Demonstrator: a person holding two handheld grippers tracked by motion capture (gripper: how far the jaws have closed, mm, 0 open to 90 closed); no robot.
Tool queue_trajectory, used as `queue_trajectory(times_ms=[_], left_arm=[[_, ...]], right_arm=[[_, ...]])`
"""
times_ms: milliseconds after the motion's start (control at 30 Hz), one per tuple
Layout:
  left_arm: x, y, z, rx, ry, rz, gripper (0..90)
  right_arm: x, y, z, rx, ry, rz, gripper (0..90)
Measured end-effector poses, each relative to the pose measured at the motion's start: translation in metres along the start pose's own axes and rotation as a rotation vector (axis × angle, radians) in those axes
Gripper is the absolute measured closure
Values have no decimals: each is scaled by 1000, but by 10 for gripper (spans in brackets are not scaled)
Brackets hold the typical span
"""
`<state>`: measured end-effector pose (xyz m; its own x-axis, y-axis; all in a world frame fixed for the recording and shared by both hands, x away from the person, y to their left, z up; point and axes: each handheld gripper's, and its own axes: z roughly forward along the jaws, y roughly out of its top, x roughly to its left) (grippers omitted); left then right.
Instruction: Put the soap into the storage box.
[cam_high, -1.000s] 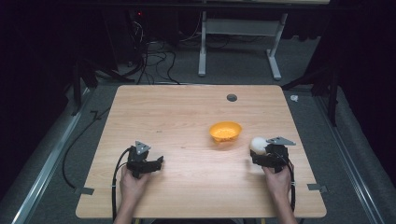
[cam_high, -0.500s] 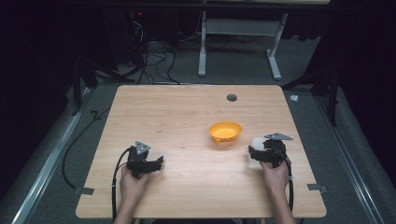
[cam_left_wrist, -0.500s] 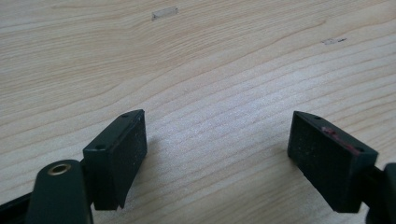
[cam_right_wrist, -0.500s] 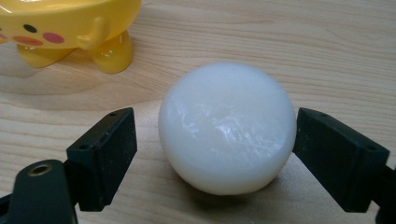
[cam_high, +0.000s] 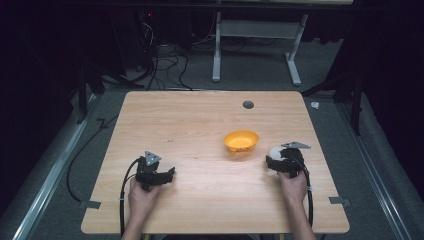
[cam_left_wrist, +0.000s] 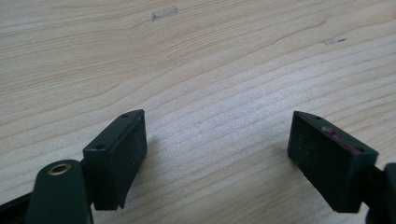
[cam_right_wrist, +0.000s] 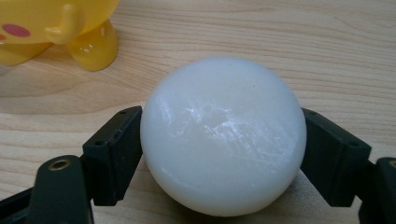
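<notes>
Nearest the person, the left hand (cam_high: 141, 196) and right hand (cam_high: 293, 183) come in over the near edge of the wooden counter (cam_high: 200, 125), each holding one tool.

The left hand-held gripper (cam_high: 169, 174) rests on the counter, well to the near left of the orange bowl (cam_high: 241, 141). In the left gripper view its two black jaws stand wide apart with nothing between them, only bare wood grain. A black cable (cam_high: 122, 200) trails from it back toward the person, and a grey three-cornered plate (cam_high: 152, 157) sits on top.

The right hand-held gripper (cam_high: 273, 164) lies to the near right of the bowl. In the right gripper view its jaws are closed against both sides of a white ball (cam_right_wrist: 223, 135), smooth and slightly scuffed on top, which fills the space between them. In the high view the ball (cam_high: 275, 152) shows as a pale round at the front of this tool, near the bowl but apart from it.

Beyond the ball, the right gripper view shows the bowl (cam_right_wrist: 56, 28) as glossy yellow-orange plastic with a stubby foot and a red spot on its side. It stands upright on the counter, a little right of centre.

Farther still from the bowl, a small dark round hole (cam_high: 248, 104) sits near the far edge of the counter. Past that edge, on the grey floor (cam_high: 260, 75), are white frame legs (cam_high: 295, 50) and a tangle of dark cables (cam_high: 160, 55).
</notes>
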<state>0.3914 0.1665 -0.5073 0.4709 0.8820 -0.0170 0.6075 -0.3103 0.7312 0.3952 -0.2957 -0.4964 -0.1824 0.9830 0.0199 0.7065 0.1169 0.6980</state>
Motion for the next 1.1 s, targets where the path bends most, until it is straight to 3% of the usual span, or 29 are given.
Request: queue_trajectory(times_ms=[500, 1100], left_arm=[[0, 0, 0, 0, 0, 0, 203], [0, 0, 0, 0, 0, 0, 203]], right_arm=[[2, -4, -1, -32, -16, -11, 246], [1, -3, -8, -51, 9, -1, 247]])
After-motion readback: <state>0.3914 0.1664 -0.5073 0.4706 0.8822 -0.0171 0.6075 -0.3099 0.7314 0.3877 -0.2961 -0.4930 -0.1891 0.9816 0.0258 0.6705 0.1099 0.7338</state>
